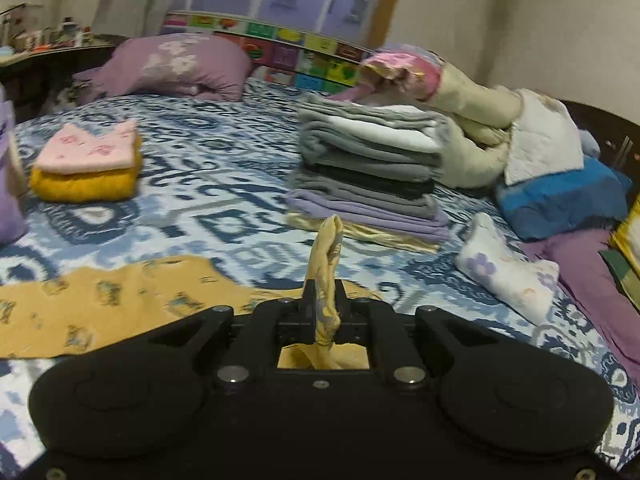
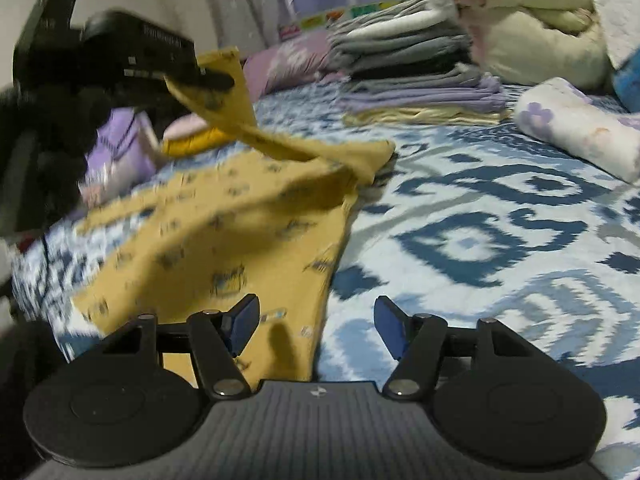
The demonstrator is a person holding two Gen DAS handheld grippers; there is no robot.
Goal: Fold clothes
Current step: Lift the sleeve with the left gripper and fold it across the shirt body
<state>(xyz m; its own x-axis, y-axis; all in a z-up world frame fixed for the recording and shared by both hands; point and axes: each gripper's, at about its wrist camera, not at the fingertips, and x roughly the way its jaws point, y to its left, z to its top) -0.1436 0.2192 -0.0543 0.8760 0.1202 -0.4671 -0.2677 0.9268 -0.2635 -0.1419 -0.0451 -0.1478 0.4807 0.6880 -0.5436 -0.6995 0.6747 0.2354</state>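
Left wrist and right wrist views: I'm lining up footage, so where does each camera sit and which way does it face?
Left wrist: sits behind the left gripper, shut on the yellow cloth, facing across the bed toward the stack of folded clothes.
Right wrist: sits behind the open right gripper, facing the same way; the left gripper shows upper left.
Shared: yellow cloth, stack, bed.

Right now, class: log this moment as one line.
left gripper: shut on yellow printed cotton garment | right gripper: open, empty | garment: one corner lifted off blue patterned bedspread
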